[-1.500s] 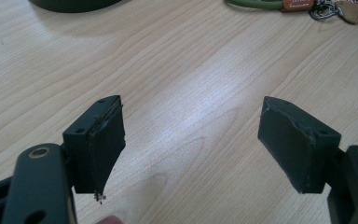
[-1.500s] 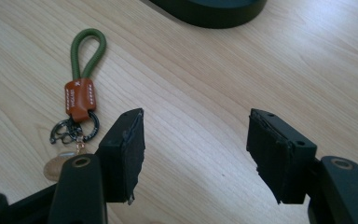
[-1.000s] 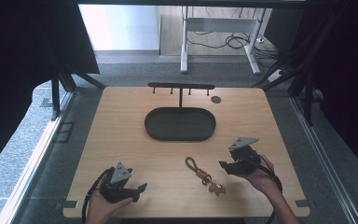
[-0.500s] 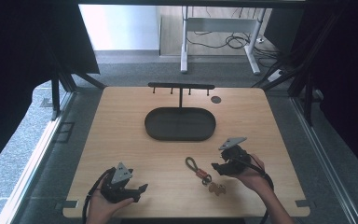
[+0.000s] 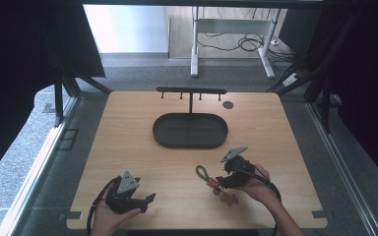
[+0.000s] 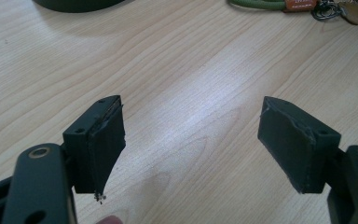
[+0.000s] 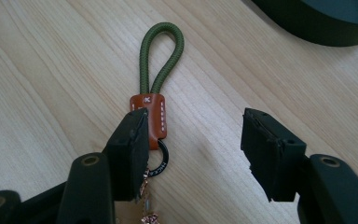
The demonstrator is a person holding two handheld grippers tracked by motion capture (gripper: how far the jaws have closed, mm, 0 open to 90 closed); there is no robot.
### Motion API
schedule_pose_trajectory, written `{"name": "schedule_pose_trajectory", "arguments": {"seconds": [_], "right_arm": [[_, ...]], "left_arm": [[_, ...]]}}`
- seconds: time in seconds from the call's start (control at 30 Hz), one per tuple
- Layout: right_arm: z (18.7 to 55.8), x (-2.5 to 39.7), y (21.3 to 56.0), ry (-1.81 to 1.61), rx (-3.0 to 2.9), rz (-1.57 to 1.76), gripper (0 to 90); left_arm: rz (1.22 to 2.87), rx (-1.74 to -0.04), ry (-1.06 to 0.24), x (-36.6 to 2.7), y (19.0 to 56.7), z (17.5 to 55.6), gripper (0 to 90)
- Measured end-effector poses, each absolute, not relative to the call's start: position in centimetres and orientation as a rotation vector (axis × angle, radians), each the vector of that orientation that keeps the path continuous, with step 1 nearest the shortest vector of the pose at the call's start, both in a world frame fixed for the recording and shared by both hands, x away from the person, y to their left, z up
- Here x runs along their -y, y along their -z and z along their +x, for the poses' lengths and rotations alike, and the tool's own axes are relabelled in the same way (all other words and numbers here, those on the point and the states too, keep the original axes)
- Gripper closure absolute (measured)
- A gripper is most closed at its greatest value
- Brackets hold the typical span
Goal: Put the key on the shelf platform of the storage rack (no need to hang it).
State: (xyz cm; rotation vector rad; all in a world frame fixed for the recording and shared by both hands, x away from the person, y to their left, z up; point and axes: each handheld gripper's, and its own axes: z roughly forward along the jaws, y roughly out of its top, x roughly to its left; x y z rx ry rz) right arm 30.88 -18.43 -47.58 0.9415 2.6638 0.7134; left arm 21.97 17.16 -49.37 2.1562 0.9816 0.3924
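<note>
Wooden table [image 5: 128, 132], keychain [image 7: 152, 109] lying flat near the front edge, not yet picked up. Right gripper [image 7: 193, 149] jaws spread, left jaw beside its leather tab. Left gripper [image 6: 191, 140] spread, empty. Dark tray [image 5: 190, 131] empty, hook rack [image 5: 191, 91] bare.

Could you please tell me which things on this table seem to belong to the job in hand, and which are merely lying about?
Probably in play:
- keychain, flat on the table, green cord loop and orange leather tab
- right gripper, open, one jaw beside the tab
- dark oval tray
- hook rack behind the tray

Idle:
- left gripper, open over bare wood
- small dark disc
</note>
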Motion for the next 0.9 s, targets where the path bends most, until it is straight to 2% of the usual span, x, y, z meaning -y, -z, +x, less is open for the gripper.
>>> {"name": "schedule_pose_trajectory", "arguments": {"seconds": [0.9], "right_arm": [[31.0, 15.9, 49.4, -0.659, -2.77, 0.87, 49.1]], "left_arm": [[2.161, -0.98, -0.387, -17.3, 49.4, 22.0, 23.4]]}}
